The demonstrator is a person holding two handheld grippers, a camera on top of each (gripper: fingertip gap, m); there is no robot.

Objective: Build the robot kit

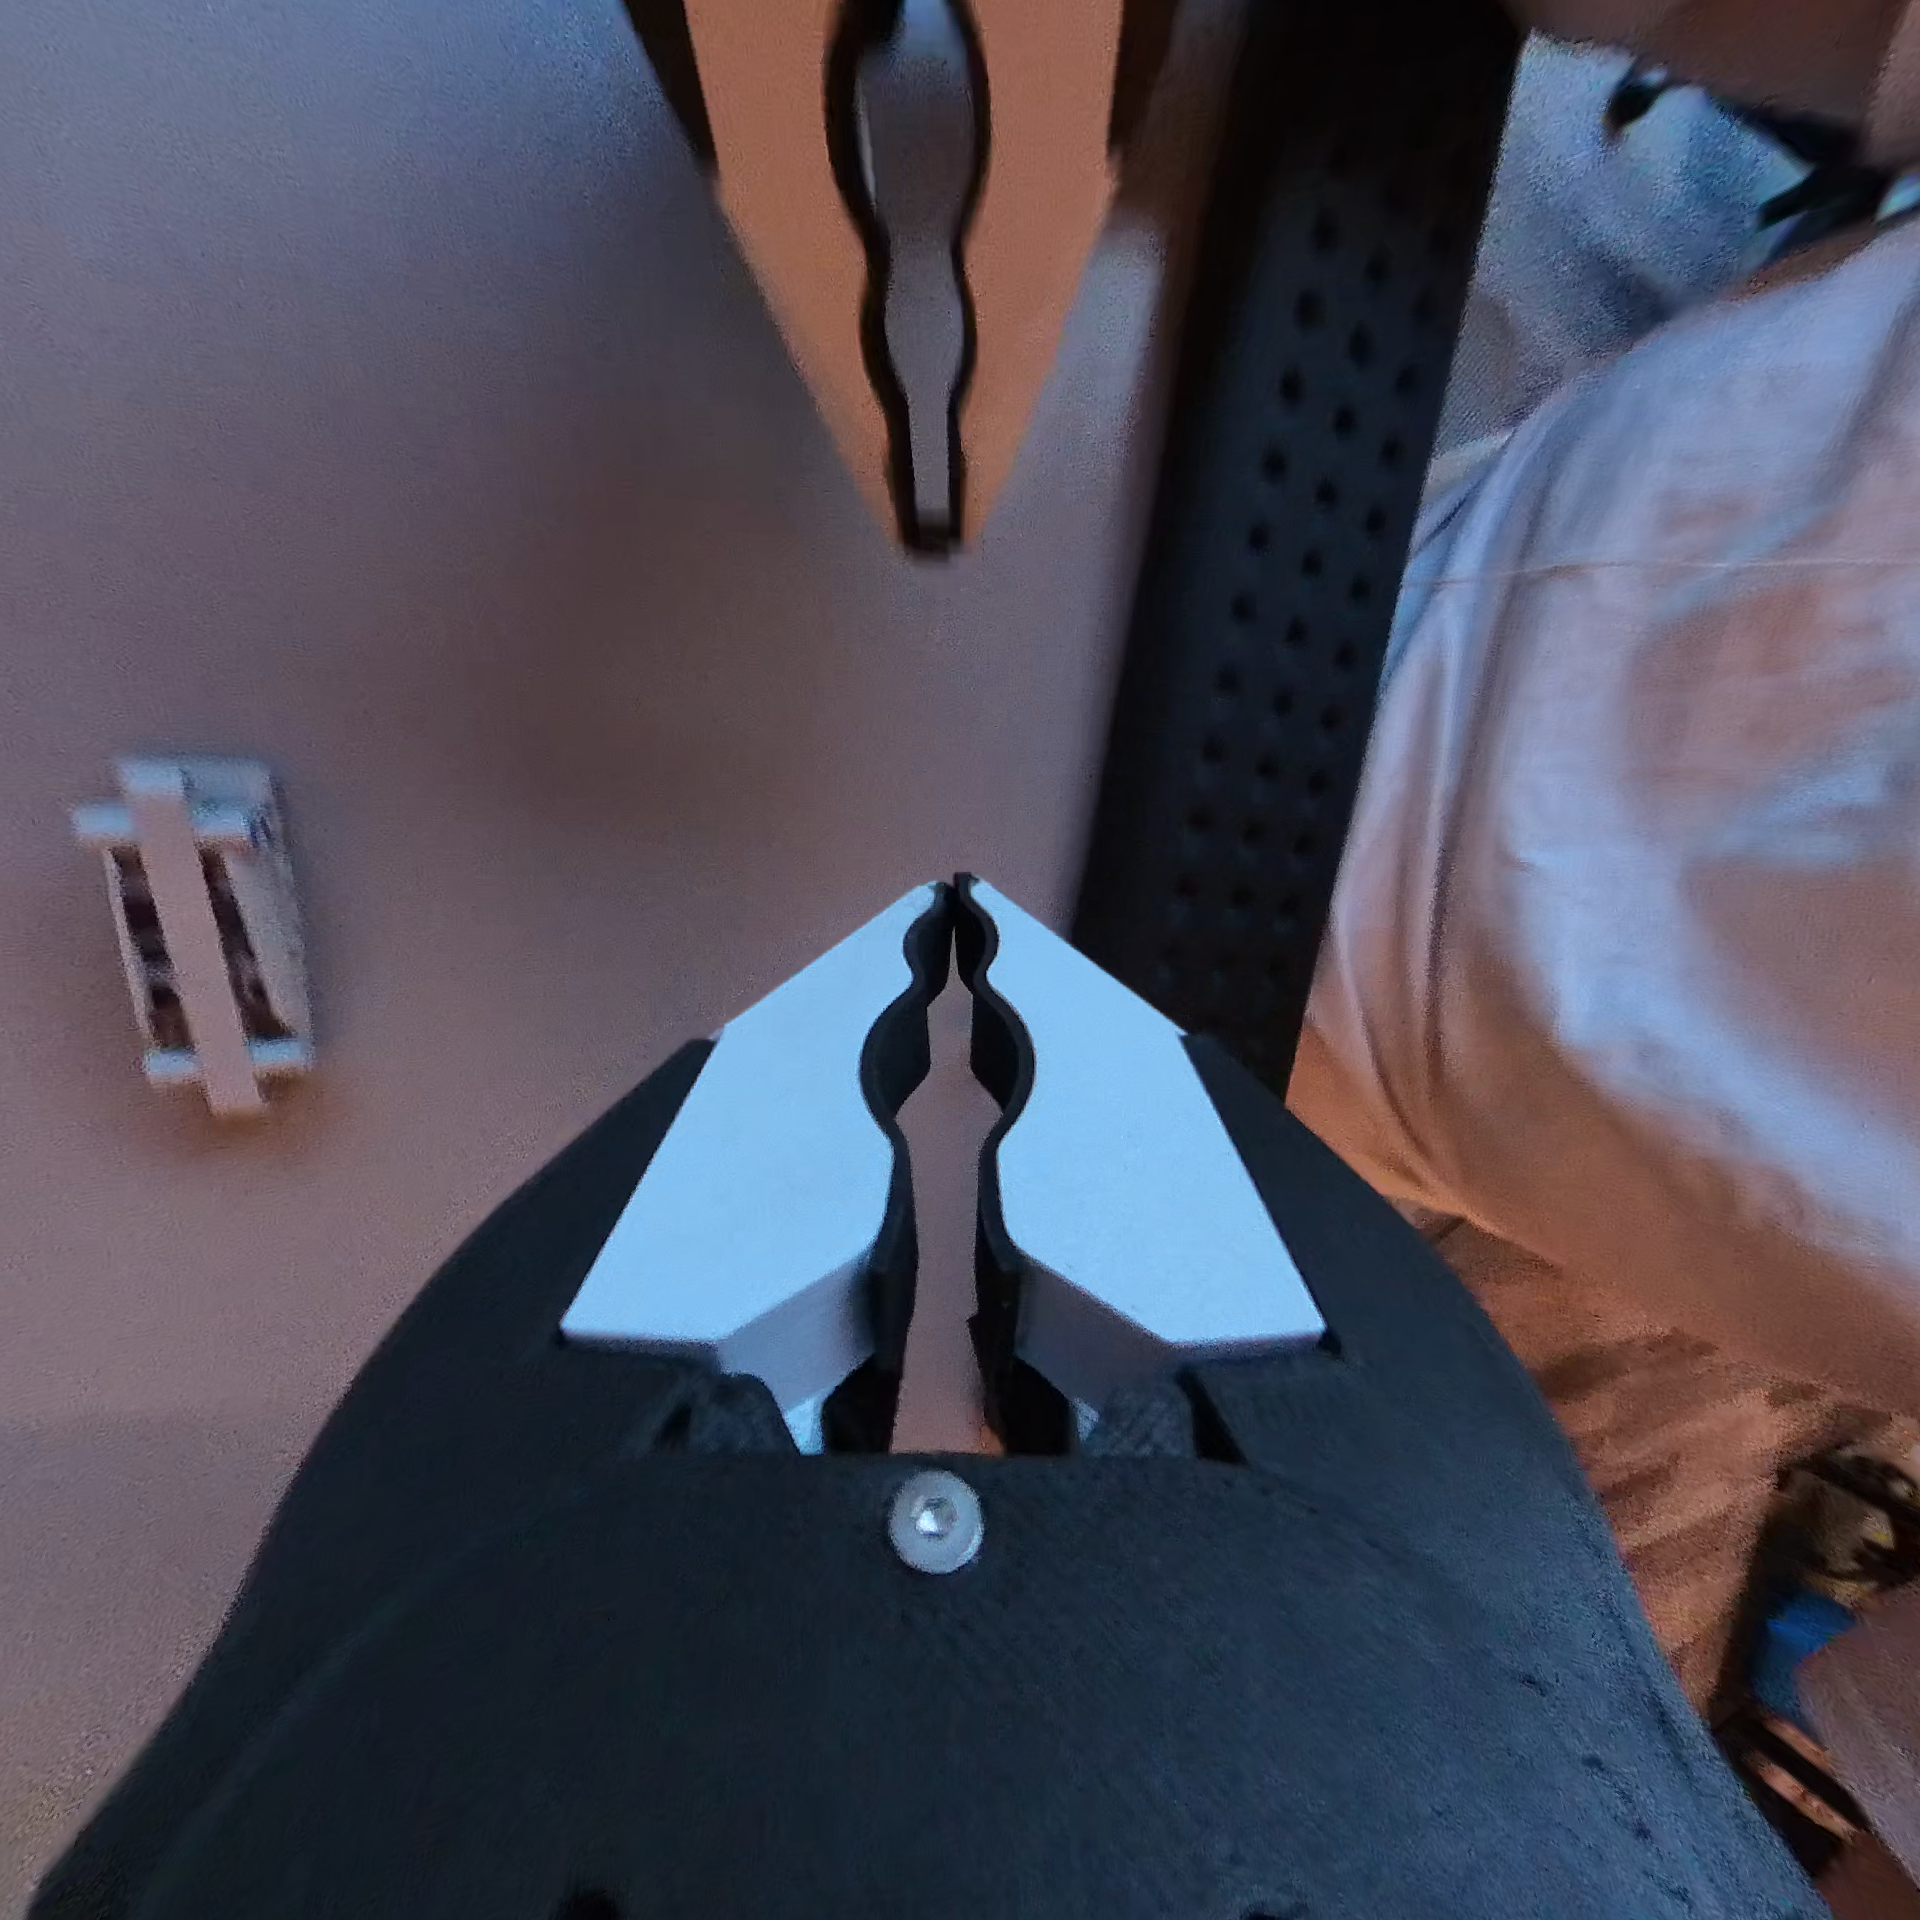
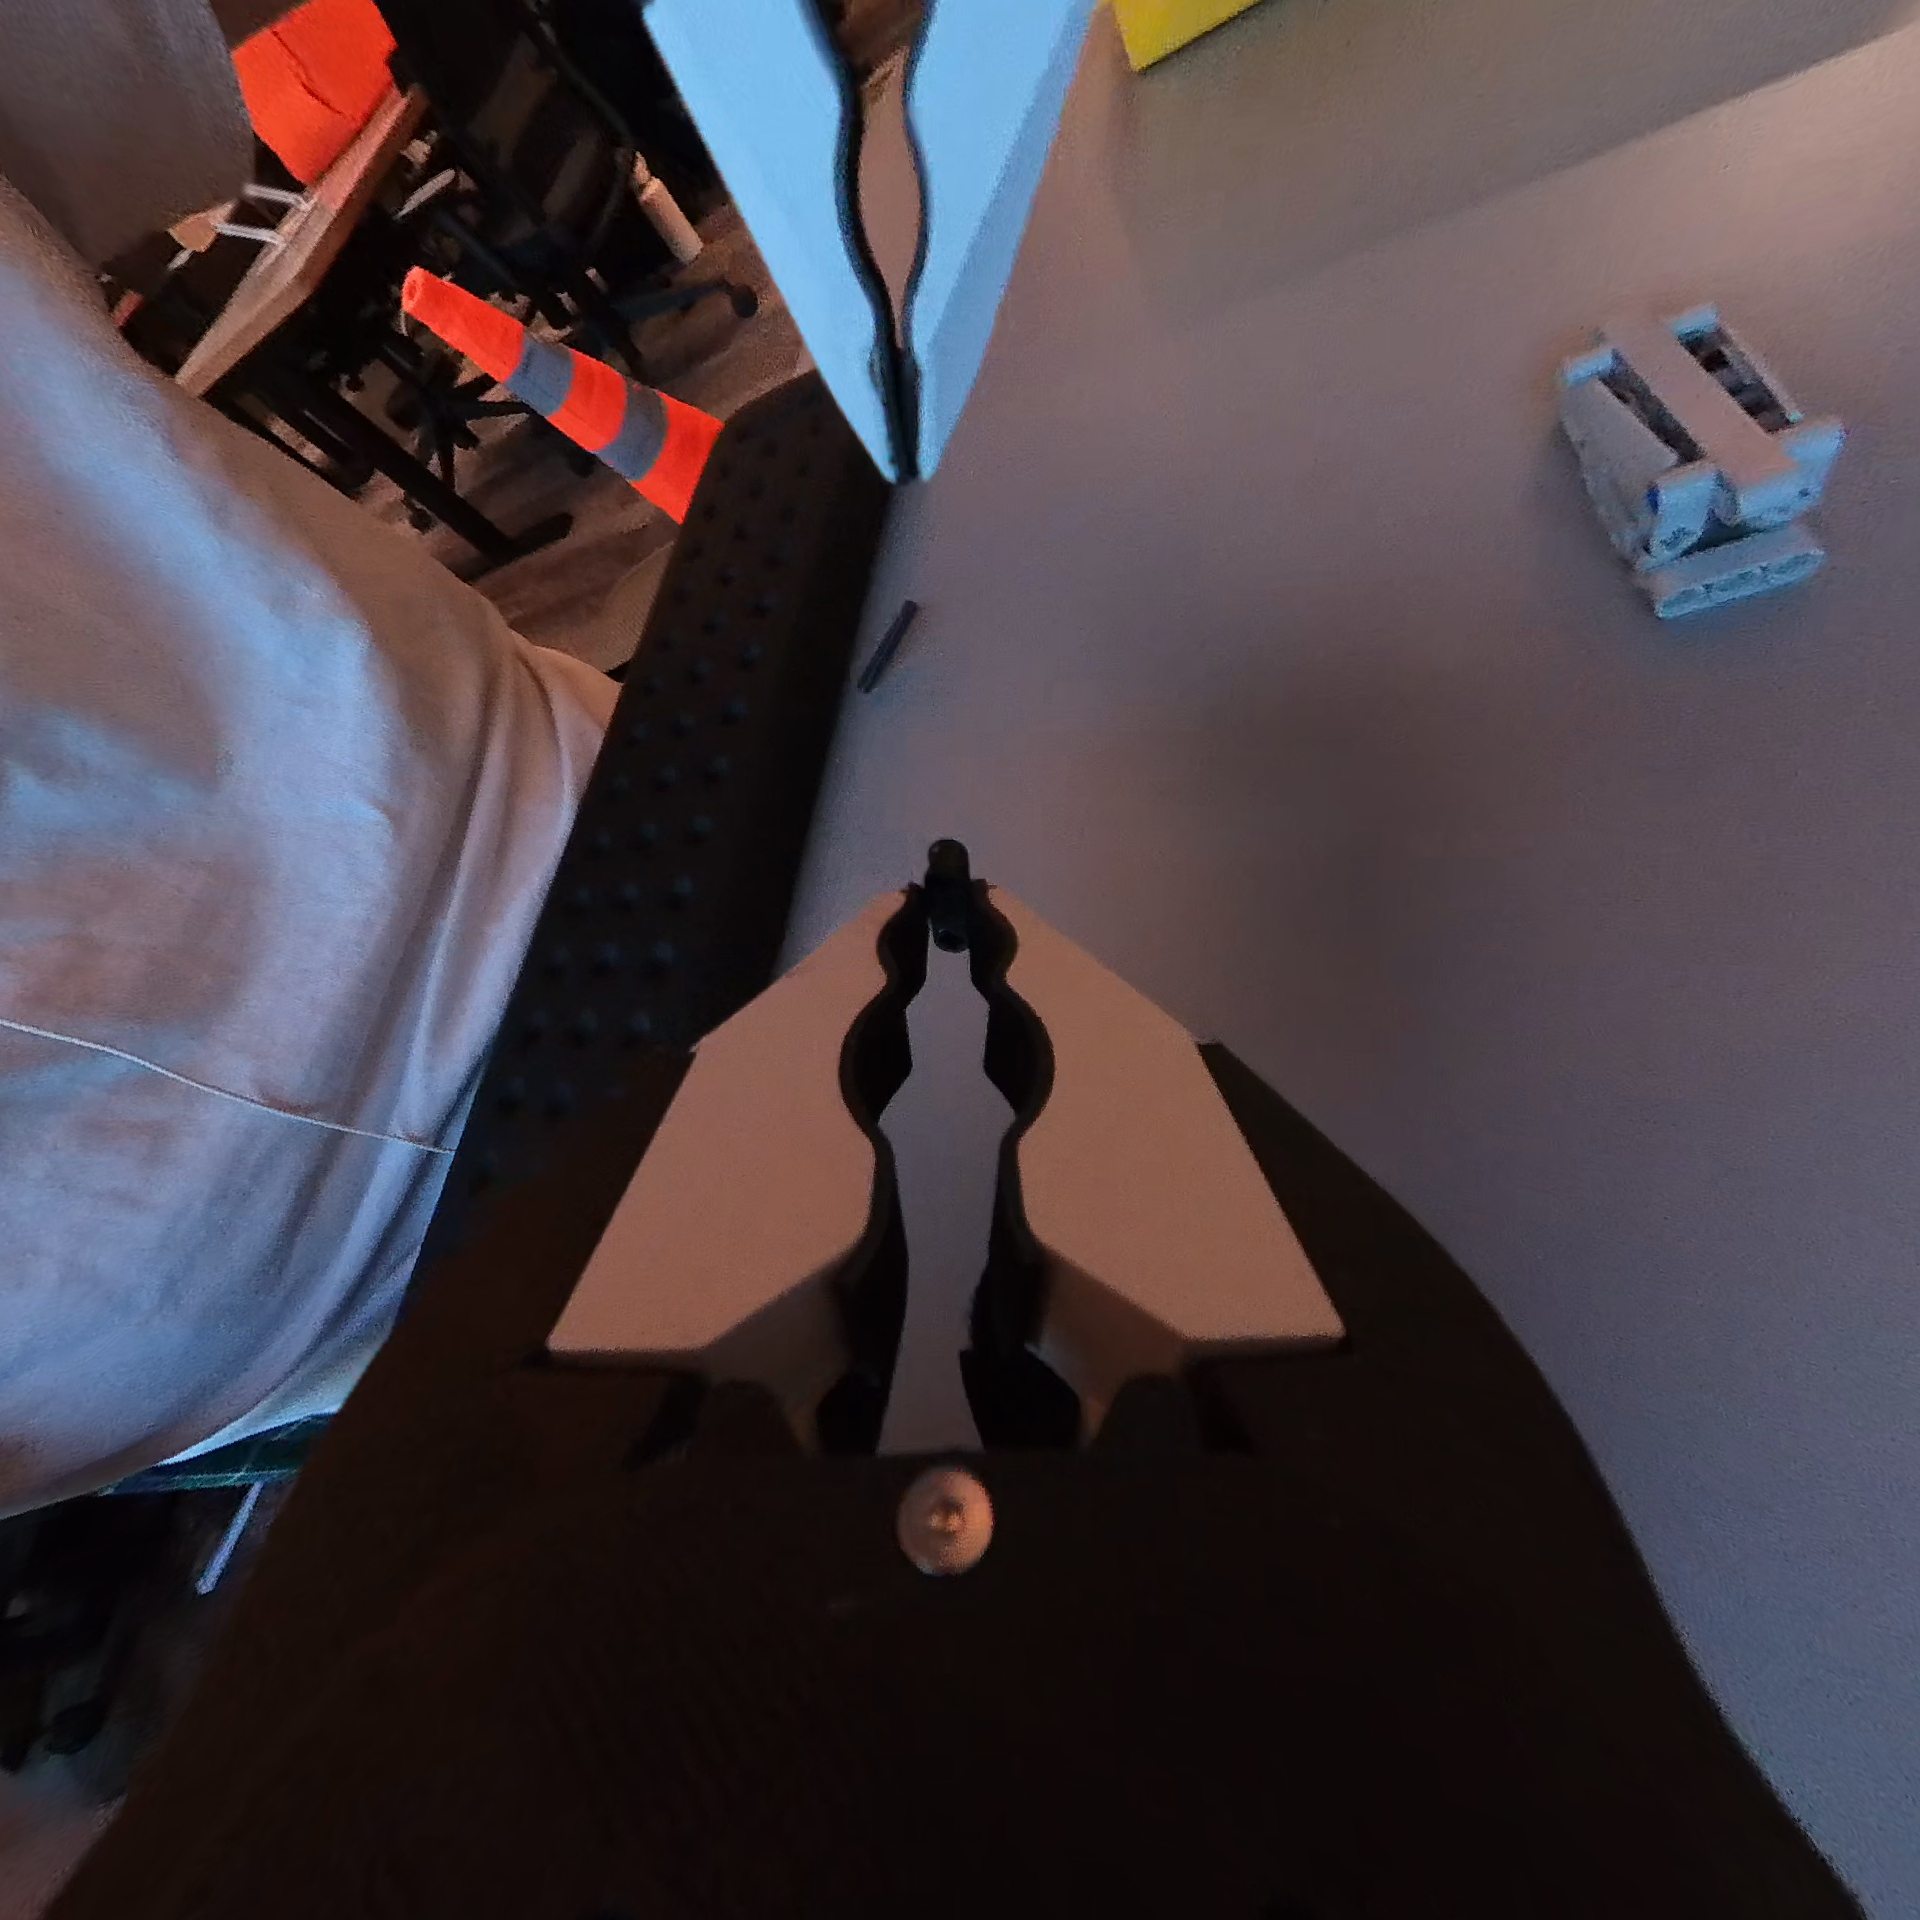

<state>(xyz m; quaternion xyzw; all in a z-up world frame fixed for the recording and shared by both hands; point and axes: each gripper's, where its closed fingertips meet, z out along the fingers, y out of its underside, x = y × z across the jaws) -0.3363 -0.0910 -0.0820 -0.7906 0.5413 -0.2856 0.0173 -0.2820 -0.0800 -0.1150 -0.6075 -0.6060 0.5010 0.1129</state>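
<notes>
Left wrist view, from the left: a small white-grey block assembly (image 1: 197, 930) lies on the pale surface (image 1: 520, 623), well apart from the left gripper (image 1: 954, 888), whose jaws are closed on nothing. The right gripper (image 1: 928, 530) points in from above. A black perforated strip (image 1: 1278, 623) edges the surface, a white-clad person beyond. In the right wrist view the right gripper (image 2: 948, 894) pinches a small black pin (image 2: 947, 883) at its tips; a light, steady squeeze suits so slight a part.
</notes>
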